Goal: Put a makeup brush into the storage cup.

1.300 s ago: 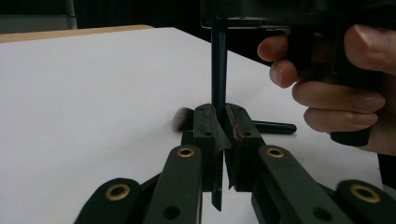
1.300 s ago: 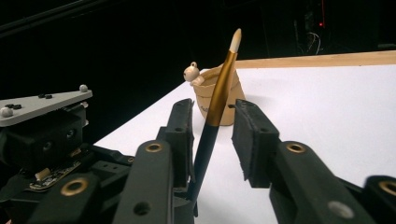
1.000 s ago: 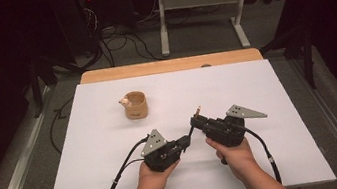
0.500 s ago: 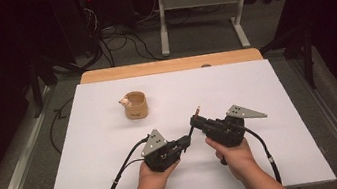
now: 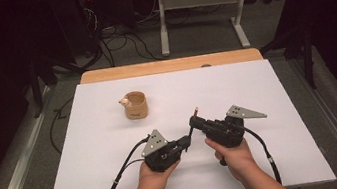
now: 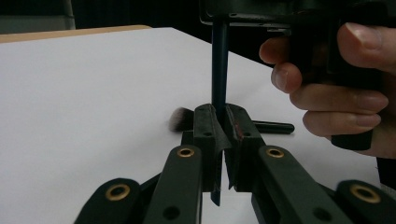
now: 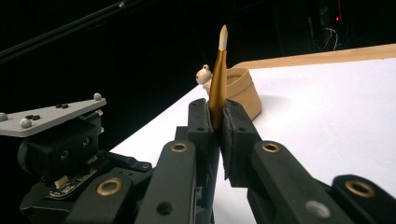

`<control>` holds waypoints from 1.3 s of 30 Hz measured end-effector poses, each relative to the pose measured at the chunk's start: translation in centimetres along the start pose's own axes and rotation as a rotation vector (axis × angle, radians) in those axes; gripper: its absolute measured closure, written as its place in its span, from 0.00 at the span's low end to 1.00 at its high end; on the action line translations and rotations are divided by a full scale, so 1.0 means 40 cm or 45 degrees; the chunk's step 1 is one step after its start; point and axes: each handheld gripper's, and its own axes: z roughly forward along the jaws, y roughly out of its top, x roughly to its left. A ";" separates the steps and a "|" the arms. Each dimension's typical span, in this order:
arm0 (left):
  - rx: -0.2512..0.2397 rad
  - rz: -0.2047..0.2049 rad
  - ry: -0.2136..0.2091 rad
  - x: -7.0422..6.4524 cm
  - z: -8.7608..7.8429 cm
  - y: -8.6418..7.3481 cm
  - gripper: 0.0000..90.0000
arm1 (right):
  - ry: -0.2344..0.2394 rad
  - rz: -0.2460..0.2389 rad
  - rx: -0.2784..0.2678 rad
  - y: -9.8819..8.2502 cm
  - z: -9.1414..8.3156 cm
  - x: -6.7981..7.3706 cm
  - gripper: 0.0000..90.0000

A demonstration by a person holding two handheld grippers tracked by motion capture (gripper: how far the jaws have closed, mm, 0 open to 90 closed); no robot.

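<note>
Both hand-held grippers near 6 o'clock on the white table [image 5: 270,109]. Left gripper [image 6: 218,122] clamped on the dark lower shaft of a slim gold-and-dark brush [image 7: 217,84]; right gripper [image 7: 214,122] just closing, now clamped on its gold upper end. Round tan wooden cup [image 5: 135,105] at 11 o'clock, well apart. Second, black-handled brush [image 6: 183,118] lying flat just beyond the left gripper.

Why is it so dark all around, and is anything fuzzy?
High view: the white table is brightly lit, the room behind dark. Left gripper view: the makeup brush lying behind the jaws looks soft. Right gripper view: the gold brush is sharp, the background black.
</note>
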 end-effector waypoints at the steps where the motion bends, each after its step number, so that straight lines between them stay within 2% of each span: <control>1: 0.001 0.001 0.000 0.000 0.000 0.000 0.94 | 0.000 0.001 0.001 0.000 0.000 -0.001 0.95; 13: 0.002 0.002 -0.007 0.000 0.000 0.002 0.93 | 0.012 0.002 0.002 0.001 -0.002 0.001 0.95; 19: 0.004 0.023 -0.013 -0.002 -0.002 0.010 0.93 | 0.017 -0.002 -0.009 0.003 -0.005 0.004 0.95; 23: -0.011 0.015 -0.025 0.000 -0.007 0.018 0.87 | 0.019 -0.007 -0.003 0.002 -0.005 0.006 0.95; 30: 0.012 -0.020 -0.026 0.007 -0.008 0.023 0.73 | 0.010 -0.049 -0.001 0.002 -0.008 0.009 0.95; 36: 0.028 -0.037 -0.026 0.011 -0.008 0.026 0.69 | -0.005 -0.128 0.004 0.000 -0.006 0.018 0.95; 39: 0.028 -0.035 -0.023 0.010 -0.007 0.026 0.69 | -0.008 -0.148 0.012 -0.002 -0.005 0.022 0.95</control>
